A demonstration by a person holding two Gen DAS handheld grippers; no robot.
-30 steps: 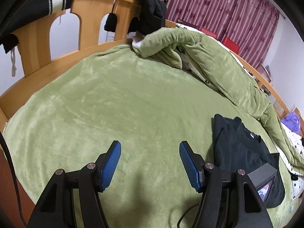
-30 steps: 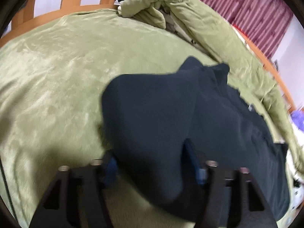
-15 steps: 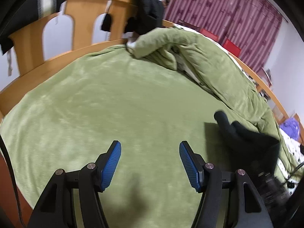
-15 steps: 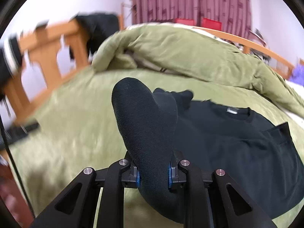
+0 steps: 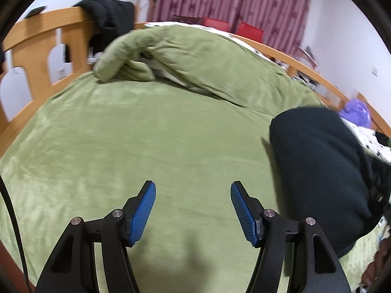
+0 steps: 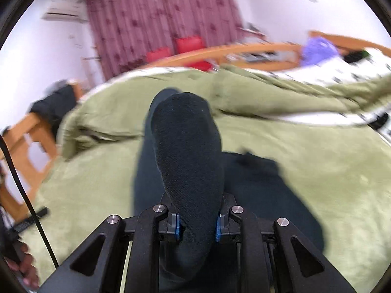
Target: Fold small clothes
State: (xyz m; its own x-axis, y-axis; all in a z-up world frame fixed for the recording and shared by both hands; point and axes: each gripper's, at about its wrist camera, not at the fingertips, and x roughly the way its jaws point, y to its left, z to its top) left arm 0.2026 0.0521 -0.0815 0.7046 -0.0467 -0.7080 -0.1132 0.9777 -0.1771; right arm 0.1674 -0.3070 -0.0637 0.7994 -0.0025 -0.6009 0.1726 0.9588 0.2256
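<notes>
Black knit sock [image 6: 188, 151] is clamped between the blue pads of the right gripper [image 6: 198, 227] and held raised above the green blanket [image 5: 146, 134]; a second ago its jaws stood wider around the garment. The left gripper [image 5: 193, 210] is held wide and empty, unchanged. A dark garment [image 6: 268, 190] lies on the blanket beneath the sock.

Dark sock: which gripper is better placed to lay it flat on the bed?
Right. The right gripper is already shut on the dark sock, lifted above the green blanket; the left gripper is open and empty.
</notes>
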